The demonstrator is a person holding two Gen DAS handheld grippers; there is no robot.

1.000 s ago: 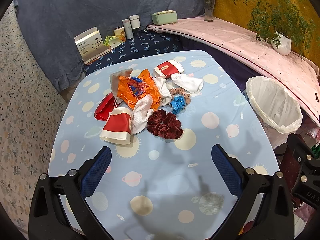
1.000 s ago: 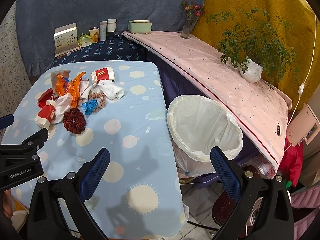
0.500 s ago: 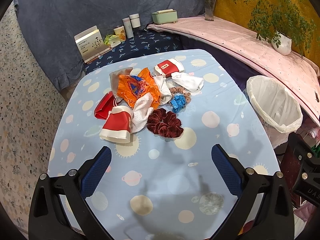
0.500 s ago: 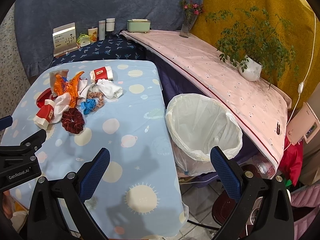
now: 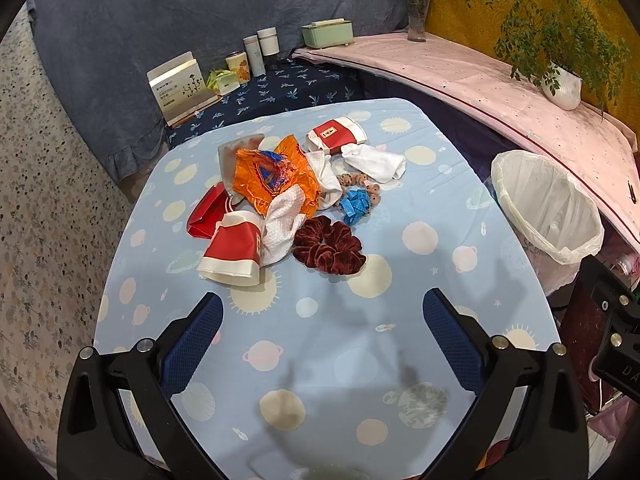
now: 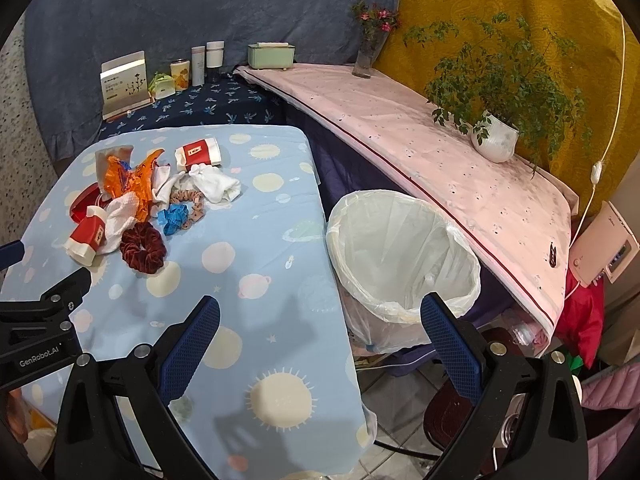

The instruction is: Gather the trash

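With both hand-held grippers, left (image 5: 318, 336) and right (image 6: 320, 334), spread wide and empty above the surface (image 5: 400, 360), the trash pile (image 5: 276, 196) sits mid-cloth, where a careless grab could snag the burgundy scrunchie (image 5: 330, 250) instead of wrappers for the bin (image 6: 404, 256).

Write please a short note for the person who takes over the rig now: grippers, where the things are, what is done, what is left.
Left gripper: open, empty, above the near tablecloth.
Right gripper: open, empty, over the table's right edge.
Pile mid-table: crushed red-and-white paper cup, orange plastic wrapper, white cloth, dark red velvet scrunchie, blue scrunchie.
White-lined trash bin: beside the table, looks empty.
Done: nothing yet.
Left: pick out the trash and bin it.
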